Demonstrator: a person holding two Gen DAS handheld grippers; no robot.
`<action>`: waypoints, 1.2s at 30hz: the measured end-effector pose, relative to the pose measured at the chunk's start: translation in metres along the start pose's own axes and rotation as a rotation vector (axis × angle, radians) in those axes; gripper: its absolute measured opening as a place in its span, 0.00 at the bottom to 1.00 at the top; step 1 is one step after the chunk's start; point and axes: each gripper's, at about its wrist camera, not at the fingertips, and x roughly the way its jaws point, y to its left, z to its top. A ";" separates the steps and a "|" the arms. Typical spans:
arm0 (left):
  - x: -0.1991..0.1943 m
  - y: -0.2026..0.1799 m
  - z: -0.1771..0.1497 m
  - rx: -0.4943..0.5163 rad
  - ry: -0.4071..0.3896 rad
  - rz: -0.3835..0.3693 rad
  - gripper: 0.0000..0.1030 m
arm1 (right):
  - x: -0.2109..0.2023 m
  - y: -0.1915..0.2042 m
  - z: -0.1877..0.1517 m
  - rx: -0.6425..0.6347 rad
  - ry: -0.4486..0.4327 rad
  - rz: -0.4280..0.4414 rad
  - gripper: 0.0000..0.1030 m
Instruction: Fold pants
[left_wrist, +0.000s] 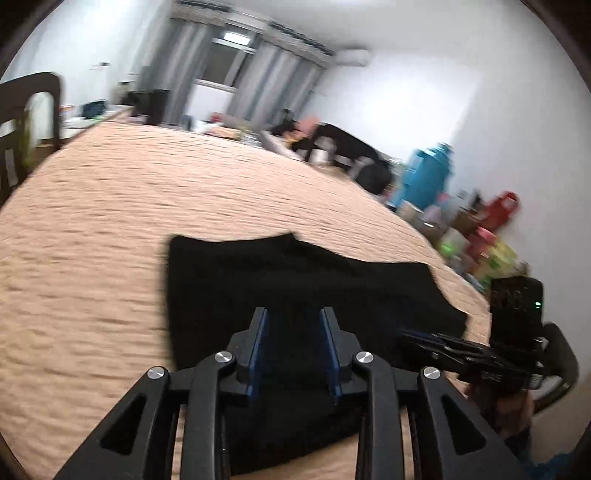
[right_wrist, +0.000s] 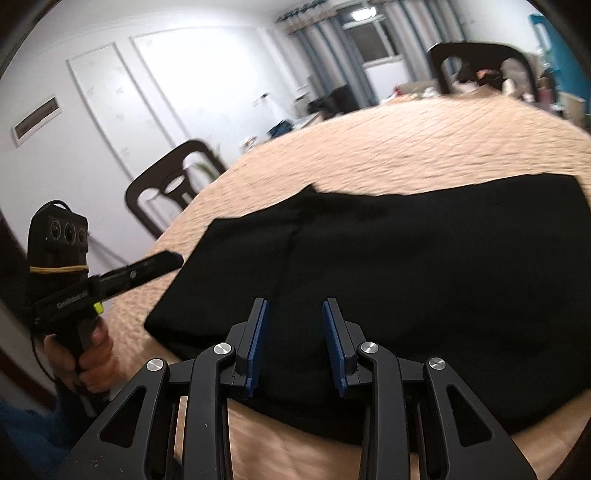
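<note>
Peach quilted bedspread (left_wrist: 110, 206) fills a cluttered bedroom with grey curtains (left_wrist: 184, 62) and dark wooden chairs (right_wrist: 173, 177) at the bed's edge, and on it lie the black pants (right_wrist: 406, 266), already folded into a compact, roughly rectangular stack. Its long axis runs across both wrist views, left to right. The left gripper (left_wrist: 293, 350) hangs over the near left part of the stack, its 2 blue-padded fingers apart with nothing pressed between them; only dark cloth shows below the gap. The right gripper (right_wrist: 295, 343) hovers over the near edge toward the stack's other end, its fingers likewise apart and empty. Each tool appears at the edge of the other's view, so the 2 hands flank the pants along the near side. The stack lies ahead of and beneath both sets of fingertips, and neither hand looks clearly nearer. Whether the fingertips touch the fabric cannot be told through the motion blur.
</note>
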 end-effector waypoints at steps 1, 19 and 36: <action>0.000 0.006 -0.001 -0.012 -0.002 0.029 0.30 | 0.010 0.004 0.002 -0.004 0.027 0.007 0.30; 0.003 0.037 -0.018 -0.068 0.004 0.089 0.30 | 0.075 0.010 0.032 0.131 0.141 0.119 0.21; 0.009 0.015 -0.017 -0.009 0.037 0.059 0.30 | 0.028 -0.036 0.015 0.221 0.053 0.039 0.03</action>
